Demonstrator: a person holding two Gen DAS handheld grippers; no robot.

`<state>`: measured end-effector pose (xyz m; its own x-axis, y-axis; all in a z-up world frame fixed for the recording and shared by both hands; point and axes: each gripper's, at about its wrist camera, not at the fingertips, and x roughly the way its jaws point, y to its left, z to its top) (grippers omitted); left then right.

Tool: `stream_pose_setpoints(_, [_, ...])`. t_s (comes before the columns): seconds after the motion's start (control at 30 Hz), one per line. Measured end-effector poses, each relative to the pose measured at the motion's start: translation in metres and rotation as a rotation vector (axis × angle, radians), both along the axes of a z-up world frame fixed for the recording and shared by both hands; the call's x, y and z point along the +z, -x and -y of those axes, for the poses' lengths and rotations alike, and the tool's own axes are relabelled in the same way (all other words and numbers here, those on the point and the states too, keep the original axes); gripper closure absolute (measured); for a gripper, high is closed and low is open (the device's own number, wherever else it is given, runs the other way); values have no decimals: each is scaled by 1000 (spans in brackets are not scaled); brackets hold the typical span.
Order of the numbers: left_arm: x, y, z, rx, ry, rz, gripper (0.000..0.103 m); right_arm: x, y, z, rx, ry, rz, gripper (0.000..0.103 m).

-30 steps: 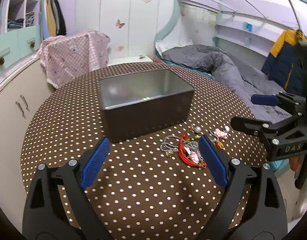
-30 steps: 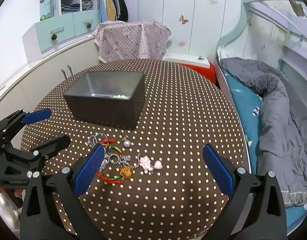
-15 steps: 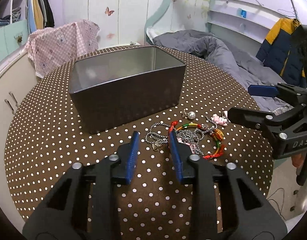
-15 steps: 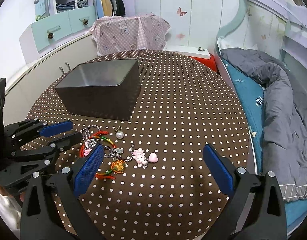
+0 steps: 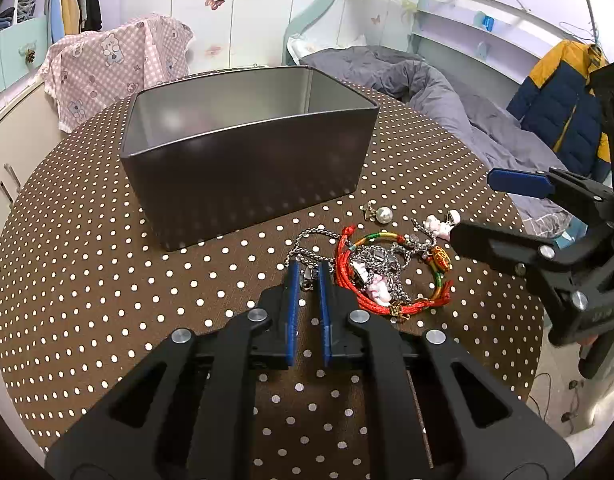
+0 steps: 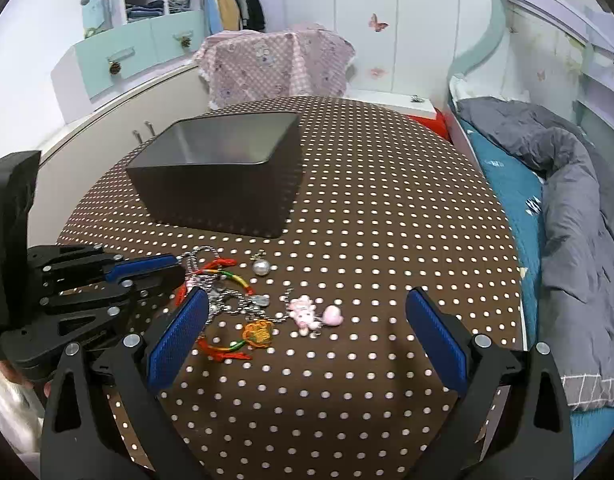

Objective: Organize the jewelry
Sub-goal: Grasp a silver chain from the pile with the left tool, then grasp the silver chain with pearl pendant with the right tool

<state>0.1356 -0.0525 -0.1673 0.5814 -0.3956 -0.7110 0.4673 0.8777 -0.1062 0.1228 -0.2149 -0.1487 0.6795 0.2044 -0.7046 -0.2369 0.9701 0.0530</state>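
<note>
A pile of jewelry lies on the dotted table in front of a dark metal box [image 5: 243, 176]: a silver chain [image 5: 307, 248], a red cord bracelet [image 5: 349, 276], a pearl earring [image 5: 383, 213] and pink charms [image 6: 307, 312]. My left gripper [image 5: 307, 270] is nearly shut, its blue pads around the near end of the silver chain. It also shows in the right wrist view [image 6: 163, 268]. My right gripper [image 6: 303, 336] is wide open and empty, above the table right of the pile. The box [image 6: 223, 172] looks empty.
The round table [image 5: 107, 300] has a brown cloth with white dots. A bed with a grey duvet [image 6: 567, 200] is to the right. White cabinets [image 6: 119, 112] and a pink-covered object [image 6: 275, 60] stand behind the table.
My left gripper moved forward to the pile and closed from wide open to nearly shut around the chain's end. The right gripper shifted slightly closer to the jewelry and stayed open.
</note>
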Motion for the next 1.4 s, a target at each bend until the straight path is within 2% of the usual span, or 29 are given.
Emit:
stream_pose_setpoints(0.1, [0,1,-1,5,1,6,94,2,4,-3,42,-31,11,12])
stream_pose_setpoints(0.17, [1,3,-3,10,3,14,94,3,6,-5,78,-60,6,27])
stream_pose_setpoints(0.3, [3,7,-7,8,5,32,94,-2,4,-17,140,-56,-13,48])
stream_pose_setpoints(0.37, [4,8,-9,11,7,30,94,-4,2,-23,172,-68,-28,62])
stream_pose_setpoints(0.4, [4,8,-10,13,12,31,94,-5,0,-28,189,-71,-38,65])
stream_pose_setpoints(0.5, [5,9,-15,17,28,34,94,-8,-5,-36,202,-57,-48,67])
stream_pose_setpoints(0.67, [5,7,-23,30,44,33,94,-19,-15,-43,206,-42,-82,78])
stream_pose_setpoints(0.8, [4,6,-24,28,55,28,94,-19,-18,-47,220,-33,-81,81])
stream_pose_setpoints(0.9, [4,6,-24,26,59,31,94,-20,-21,-45,220,-59,-93,82])
stream_pose_setpoints(0.97, [4,6,-28,29,63,31,94,-20,-22,-44,215,-70,-95,88])
stream_pose_setpoints(1.23, [8,6,-33,38,69,45,94,-13,-21,-40,187,-75,-92,89])
stream_pose_setpoints(1.27, [9,6,-33,39,70,47,94,-10,-21,-38,181,-81,-86,103])
stream_pose_setpoints(1.4, [16,7,-35,45,76,64,94,2,-17,-32,167,-88,-54,103])
